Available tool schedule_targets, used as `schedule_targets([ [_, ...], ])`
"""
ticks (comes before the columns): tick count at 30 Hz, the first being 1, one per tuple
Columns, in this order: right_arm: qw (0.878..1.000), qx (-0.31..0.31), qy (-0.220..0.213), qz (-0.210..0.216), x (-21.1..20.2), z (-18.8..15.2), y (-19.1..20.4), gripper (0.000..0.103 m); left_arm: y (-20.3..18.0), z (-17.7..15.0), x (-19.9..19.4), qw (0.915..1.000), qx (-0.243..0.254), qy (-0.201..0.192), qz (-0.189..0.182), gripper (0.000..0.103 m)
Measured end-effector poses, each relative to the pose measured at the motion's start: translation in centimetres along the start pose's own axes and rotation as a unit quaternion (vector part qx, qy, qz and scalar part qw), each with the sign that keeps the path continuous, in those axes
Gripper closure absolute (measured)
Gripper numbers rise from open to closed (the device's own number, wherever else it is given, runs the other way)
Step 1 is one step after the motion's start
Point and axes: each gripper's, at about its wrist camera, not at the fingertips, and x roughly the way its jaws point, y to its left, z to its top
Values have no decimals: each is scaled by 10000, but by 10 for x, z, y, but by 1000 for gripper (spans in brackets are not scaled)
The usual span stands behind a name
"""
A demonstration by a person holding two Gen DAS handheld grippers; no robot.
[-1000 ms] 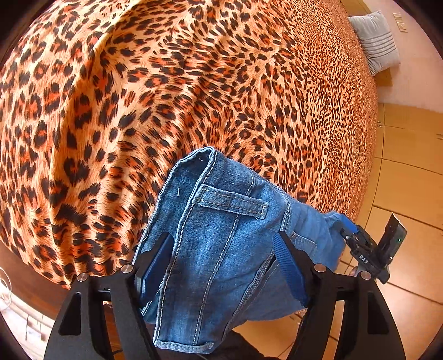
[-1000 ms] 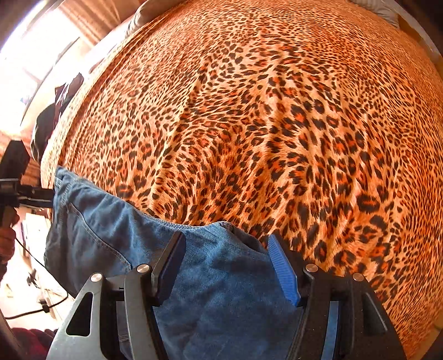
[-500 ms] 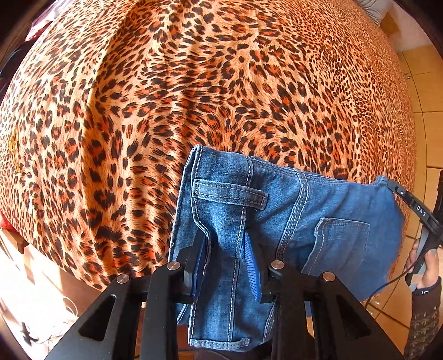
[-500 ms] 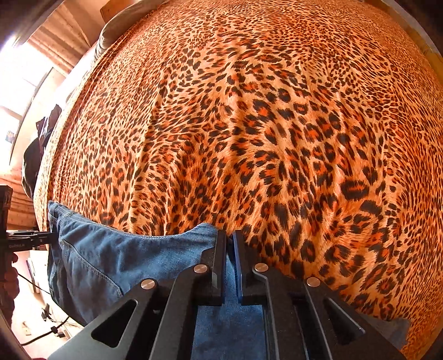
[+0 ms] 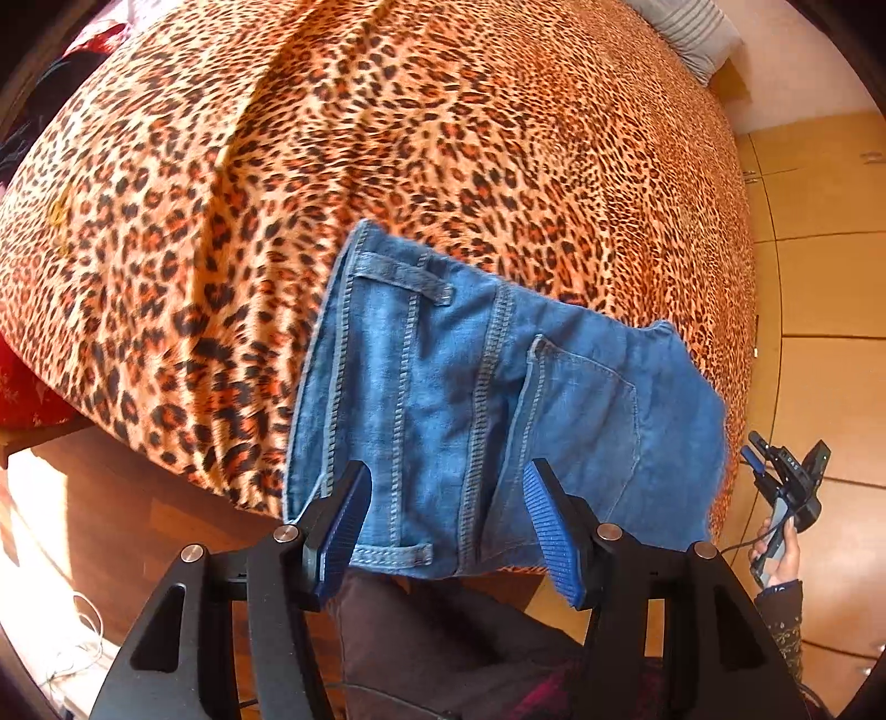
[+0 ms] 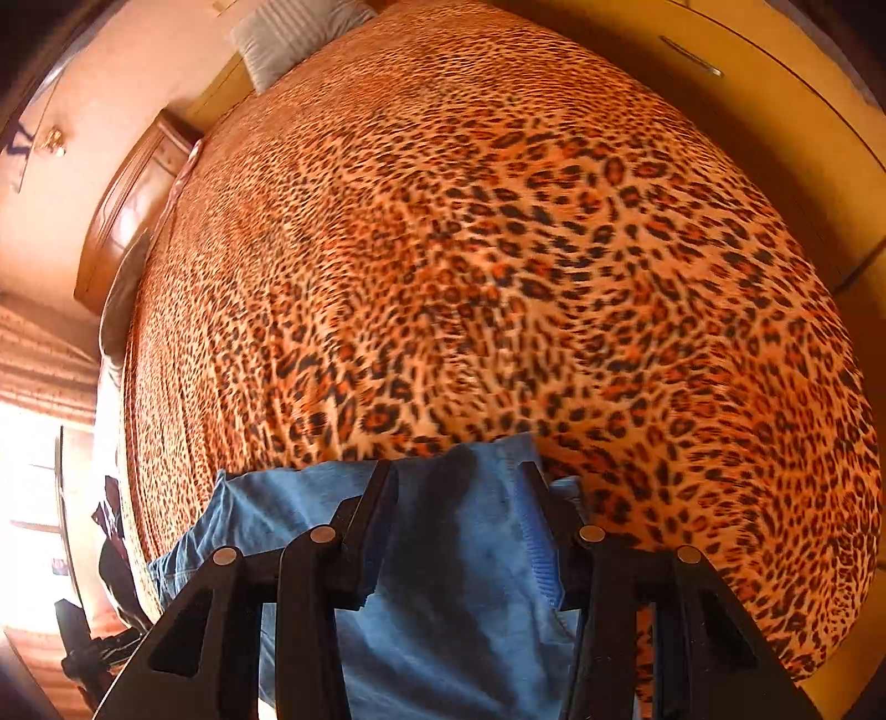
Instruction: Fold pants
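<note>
Left wrist view: the left gripper (image 5: 446, 518) points steeply down at the near edge of the bed. Its jaws have just been opening again, and the blue ribbed pads (image 5: 346, 518) now stand spread on either side of the jeans' (image 5: 470, 387) waistband end. Denim lies between them, but neither pad looks pressed against it. The jeans lie on the leopard-print bedspread (image 5: 387, 155) at the bed's near edge, from the centre of the picture out toward four o'clock. A belt loop (image 5: 404, 275) sits near their far end and a back pocket (image 5: 581, 410) faces up. At four o'clock the right gripper (image 5: 783, 482) shows small, clear of the cloth, with the person's hand (image 5: 778, 554) under it. A grey striped pillow (image 5: 686, 33) lies at one o'clock at the bed's far end. Tan floor tiles (image 5: 819, 288) fill the three o'clock side.

Right wrist view: the frame is blurred. The right gripper (image 6: 459, 531) has its fingers parted, having just been opening, with a fold of the jeans (image 6: 443, 637) lying between and below them. I cannot tell whether either pad touches it. The denim fills six o'clock and spreads to eight o'clock. The bedspread (image 6: 498, 249) runs up to twelve o'clock. The pillow (image 6: 288, 39) sits at eleven o'clock, and a wooden headboard (image 6: 133, 205) at ten o'clock.
</note>
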Motion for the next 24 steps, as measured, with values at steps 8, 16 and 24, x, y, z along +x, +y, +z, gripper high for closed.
schedule_targets([
  [8, 9959, 734, 131, 517, 28, -6, -44, 57, -149, 60, 84, 9918, 1132, 585, -120, 42],
  [16, 9982, -393, 370, 272, 41, -17, -19, 78, -248, 99, 153, 9848, 1424, 985, 125, 42],
  [24, 9944, -761, 452, 575, -1, -46, -41, 72, -267, 107, 190, 9780, 1690, 1103, 518, 41],
])
